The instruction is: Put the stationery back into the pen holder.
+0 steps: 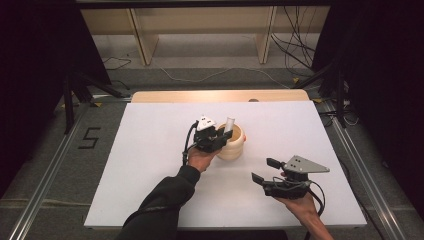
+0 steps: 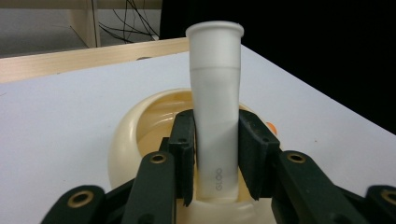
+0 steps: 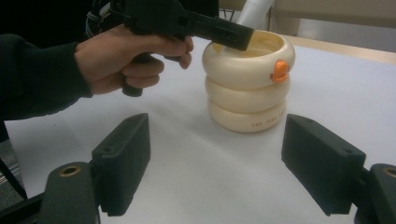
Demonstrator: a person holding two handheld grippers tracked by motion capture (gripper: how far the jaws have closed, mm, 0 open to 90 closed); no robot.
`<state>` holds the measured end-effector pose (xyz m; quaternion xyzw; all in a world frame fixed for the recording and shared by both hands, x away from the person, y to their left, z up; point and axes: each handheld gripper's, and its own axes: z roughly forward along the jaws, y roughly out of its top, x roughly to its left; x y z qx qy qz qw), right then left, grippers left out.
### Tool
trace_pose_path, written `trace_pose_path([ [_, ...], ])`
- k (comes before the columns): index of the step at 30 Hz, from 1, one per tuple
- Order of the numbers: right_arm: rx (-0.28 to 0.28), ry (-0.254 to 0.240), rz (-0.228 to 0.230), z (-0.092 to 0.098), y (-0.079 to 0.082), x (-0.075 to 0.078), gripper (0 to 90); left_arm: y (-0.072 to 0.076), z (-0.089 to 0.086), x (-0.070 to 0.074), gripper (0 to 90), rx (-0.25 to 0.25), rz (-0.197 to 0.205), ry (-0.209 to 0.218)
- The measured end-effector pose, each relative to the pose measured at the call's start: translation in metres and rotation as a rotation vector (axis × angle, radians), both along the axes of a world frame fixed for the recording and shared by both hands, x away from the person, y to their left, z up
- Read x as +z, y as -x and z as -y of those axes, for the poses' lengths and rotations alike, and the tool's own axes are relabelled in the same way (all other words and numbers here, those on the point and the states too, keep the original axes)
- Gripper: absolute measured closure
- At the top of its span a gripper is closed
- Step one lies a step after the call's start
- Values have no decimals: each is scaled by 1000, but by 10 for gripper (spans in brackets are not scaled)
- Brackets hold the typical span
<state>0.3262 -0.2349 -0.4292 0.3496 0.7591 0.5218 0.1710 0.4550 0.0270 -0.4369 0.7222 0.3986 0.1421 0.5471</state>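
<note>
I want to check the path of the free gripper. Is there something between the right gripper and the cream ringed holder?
Nothing visible stands between them. The right gripper, fingers open, faces the holder across bare white table. The left gripper reaches over the holder's rim, around the white tube.

You have black tongs (image 2: 217,154) around a frosted white tube (image 2: 215,102), a cream ringed cup (image 3: 247,84) with an orange knob (image 3: 280,70), and a white bench (image 1: 150,150).

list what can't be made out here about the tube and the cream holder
- White tube: its bottom end, left gripper view, hidden by the cream holder rim and the left hand-held gripper.
- Holder's inside floor: high view, covered by the same hand-held gripper.
- Lettering on the holder's lowest ring: right gripper view, too small to read.
</note>
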Motion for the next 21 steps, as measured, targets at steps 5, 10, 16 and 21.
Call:
trace_pose_path([
  [5,-1,-2,-3,0,0,0,244,6,2,16,316,35,-24,-4],
  [10,2,-1,-2,-1,0,0,244,9,2,27,228,27,-24,-20],
  [16,2,-2,-3,-1,0,0,244,11,-3,29,214,22,-42,-33],
  [21,0,-3,-3,0,0,0,243,14,-11,30,209,5,-47,-37],
])
